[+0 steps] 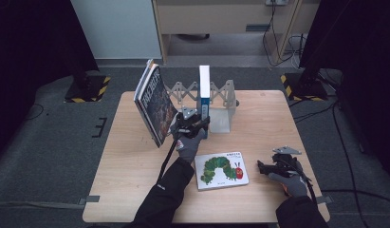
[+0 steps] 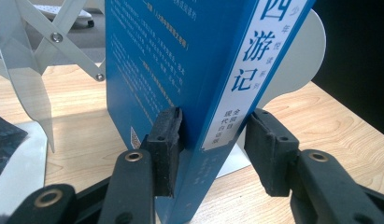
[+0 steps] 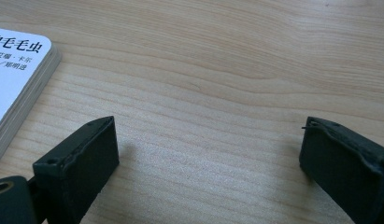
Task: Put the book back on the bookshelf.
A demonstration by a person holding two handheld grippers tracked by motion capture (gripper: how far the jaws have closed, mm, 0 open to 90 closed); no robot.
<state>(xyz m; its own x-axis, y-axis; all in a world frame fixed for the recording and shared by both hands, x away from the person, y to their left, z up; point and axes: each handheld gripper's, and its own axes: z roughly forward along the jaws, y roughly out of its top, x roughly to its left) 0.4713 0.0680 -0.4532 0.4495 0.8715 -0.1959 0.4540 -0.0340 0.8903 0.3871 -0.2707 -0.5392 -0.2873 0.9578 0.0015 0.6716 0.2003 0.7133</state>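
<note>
- The left gripper [image 1: 200, 124] reaches forward from a dark-sleeved forearm; its fingers [image 2: 165, 140] straddle the spine of the upright blue book [image 2: 189, 70]. The left pad touches the cover, while the right pad stands just off the spine.
- The right gripper [image 1: 264, 167] lies low over the tabletop [image 3: 217, 70], its fingers wide apart with nothing between them.
- The caterpillar book [image 1: 221, 170] lies flat beside them.
- A dark book [image 1: 154, 102] leans by the white rack [image 1: 220, 102].
- Grey carpet surrounds the tabletop.
</note>
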